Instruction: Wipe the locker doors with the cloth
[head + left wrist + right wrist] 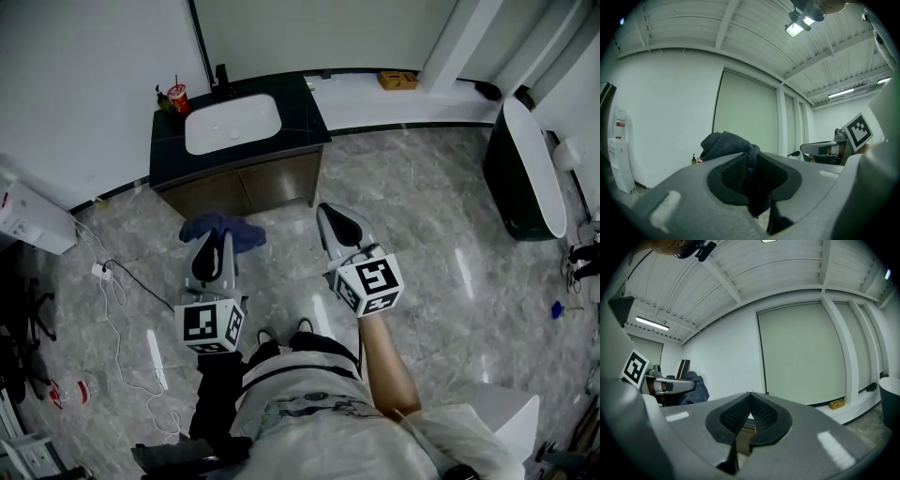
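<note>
L gripper [218, 255] fingers clamped on dark blue cloth [246, 234], R gripper [330, 217] fingers together, empty, both near sink cabinet [246, 188]

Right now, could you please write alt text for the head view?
A person's left gripper clamps a dark blue cloth; the right gripper is shut, empty. Ahead stands a dark vanity cabinet with a white sink.
</note>
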`<state>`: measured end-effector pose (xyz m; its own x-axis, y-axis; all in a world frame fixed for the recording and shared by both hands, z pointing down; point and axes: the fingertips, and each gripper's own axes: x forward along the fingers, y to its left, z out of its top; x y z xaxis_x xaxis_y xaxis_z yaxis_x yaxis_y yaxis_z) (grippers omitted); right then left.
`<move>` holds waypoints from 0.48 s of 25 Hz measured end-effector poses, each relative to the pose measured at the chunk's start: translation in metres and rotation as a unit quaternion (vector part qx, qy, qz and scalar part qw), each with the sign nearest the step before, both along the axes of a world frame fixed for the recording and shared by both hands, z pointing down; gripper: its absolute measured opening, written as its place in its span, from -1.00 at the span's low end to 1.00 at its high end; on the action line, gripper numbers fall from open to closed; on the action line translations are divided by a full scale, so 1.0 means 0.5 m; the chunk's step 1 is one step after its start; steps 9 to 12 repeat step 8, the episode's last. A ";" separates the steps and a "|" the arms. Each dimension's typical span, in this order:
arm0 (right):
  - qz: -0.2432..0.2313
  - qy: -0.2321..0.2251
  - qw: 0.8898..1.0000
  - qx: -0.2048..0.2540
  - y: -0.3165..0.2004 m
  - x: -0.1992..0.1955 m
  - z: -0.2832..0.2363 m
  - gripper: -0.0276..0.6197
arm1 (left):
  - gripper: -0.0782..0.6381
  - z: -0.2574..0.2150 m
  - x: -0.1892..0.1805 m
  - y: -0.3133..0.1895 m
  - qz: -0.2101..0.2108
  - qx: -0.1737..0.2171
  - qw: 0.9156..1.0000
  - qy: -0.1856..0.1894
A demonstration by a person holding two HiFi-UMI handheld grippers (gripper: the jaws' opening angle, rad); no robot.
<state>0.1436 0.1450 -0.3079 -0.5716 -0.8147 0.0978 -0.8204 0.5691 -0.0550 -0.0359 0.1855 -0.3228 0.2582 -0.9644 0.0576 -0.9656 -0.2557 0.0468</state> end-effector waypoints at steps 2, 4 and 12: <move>-0.002 0.002 1.000 0.000 -0.001 0.001 0.001 -0.91 | -0.60 0.000 0.003 -0.002 0.001 0.000 1.000 0.001; -0.002 0.004 1.000 0.001 -0.005 0.004 0.001 -0.91 | -0.60 0.000 0.007 -0.007 0.002 0.001 1.000 0.002; 0.001 0.003 1.000 0.000 -0.018 0.009 -0.001 -0.91 | -0.60 -0.005 0.011 -0.020 0.001 0.002 1.000 0.005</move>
